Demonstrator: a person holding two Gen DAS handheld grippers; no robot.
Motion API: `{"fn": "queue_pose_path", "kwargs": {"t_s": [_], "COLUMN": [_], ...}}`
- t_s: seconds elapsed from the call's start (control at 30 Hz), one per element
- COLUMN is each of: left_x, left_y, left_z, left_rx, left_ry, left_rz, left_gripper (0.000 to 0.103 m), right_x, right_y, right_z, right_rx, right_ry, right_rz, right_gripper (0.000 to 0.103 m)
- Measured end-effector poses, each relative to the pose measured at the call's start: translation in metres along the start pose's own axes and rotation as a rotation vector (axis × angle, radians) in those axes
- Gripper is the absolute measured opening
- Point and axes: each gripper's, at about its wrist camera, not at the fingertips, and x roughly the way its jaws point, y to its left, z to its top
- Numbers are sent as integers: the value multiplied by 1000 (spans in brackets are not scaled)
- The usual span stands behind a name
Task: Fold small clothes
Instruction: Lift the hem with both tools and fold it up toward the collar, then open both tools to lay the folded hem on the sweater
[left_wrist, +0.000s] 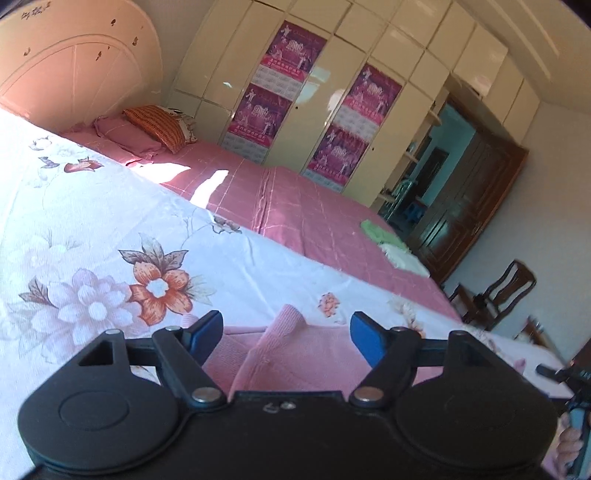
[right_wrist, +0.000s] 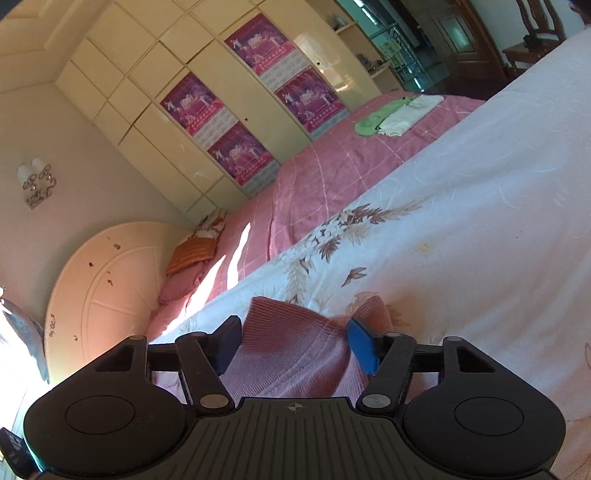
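Observation:
A small pink ribbed knit garment (left_wrist: 295, 354) lies on the white floral sheet (left_wrist: 110, 229). My left gripper (left_wrist: 286, 334) is open, its blue-padded jaws set wide on either side of a raised fold of the garment, not pinching it. In the right wrist view the same pink garment (right_wrist: 291, 347) bunches up between the jaws of my right gripper (right_wrist: 295, 339), which is also open and wide around the cloth. The part of the garment under both grippers is hidden.
A pink checked bedspread (left_wrist: 295, 206) covers the far side of the bed. Folded green and white cloths (right_wrist: 399, 114) lie on it. Pillows (left_wrist: 159, 125) rest by the cream headboard (left_wrist: 74, 66). A wardrobe with purple posters (left_wrist: 332, 110) stands behind; a dark chair (left_wrist: 498, 291) at right.

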Motion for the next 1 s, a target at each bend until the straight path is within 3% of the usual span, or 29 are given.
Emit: {"fn": "queue_pose_path", "kwargs": {"t_s": [0.07, 0.17, 0.27, 0.3, 0.33, 0.37, 0.4, 0.43, 0.47, 0.57, 0.63, 0.73, 0.8, 1.0], "left_x": [11, 30, 36, 38, 41, 43, 42, 41, 37, 2, -9, 6, 24, 28], "left_y": [-3, -10, -24, -29, -33, -38, -42, -46, -50, -59, -58, -53, -46, -38], "left_z": [5, 6, -1, -5, -10, -15, -18, -18, -16, -14, -14, -20, -20, -11], "left_rx": [56, 147, 237, 268, 304, 339, 352, 358, 360, 352, 318, 305, 271, 240], "left_ry": [57, 134, 140, 144, 147, 155, 152, 147, 123, -85, -151, -101, 8, 51], "left_rz": [10, 53, 75, 86, 106, 127, 137, 149, 167, 201, 215, 275, 302, 308], "left_gripper": [74, 72, 67, 61, 52, 50, 42, 20, 11, 11, 11, 11, 11, 22], "right_x": [-1, 12, 32, 38, 45, 49, 53, 56, 57, 47, 39, 56, 70, 66], "right_y": [5, 20, 35, 40, 45, 49, 51, 52, 54, 54, 52, 45, 36, 34], "right_z": [4, -2, -18, -23, -31, -37, -43, -52, -53, -51, -47, -54, -57, -54], "right_rx": [-65, -239, -394, -443, -505, -552, -587, -621, -648, -620, -549, -550, -527, -517], "right_ry": [-7, 52, 96, 108, 117, 125, 130, 126, 108, -1, -67, -34, 29, 20], "right_rz": [-36, -116, -177, -200, -231, -254, -270, -276, -281, -266, -244, -297, -336, -341], "right_gripper": [64, 64, 64, 62, 48, 39, 19, 10, 10, 9, 9, 9, 9, 10]}}
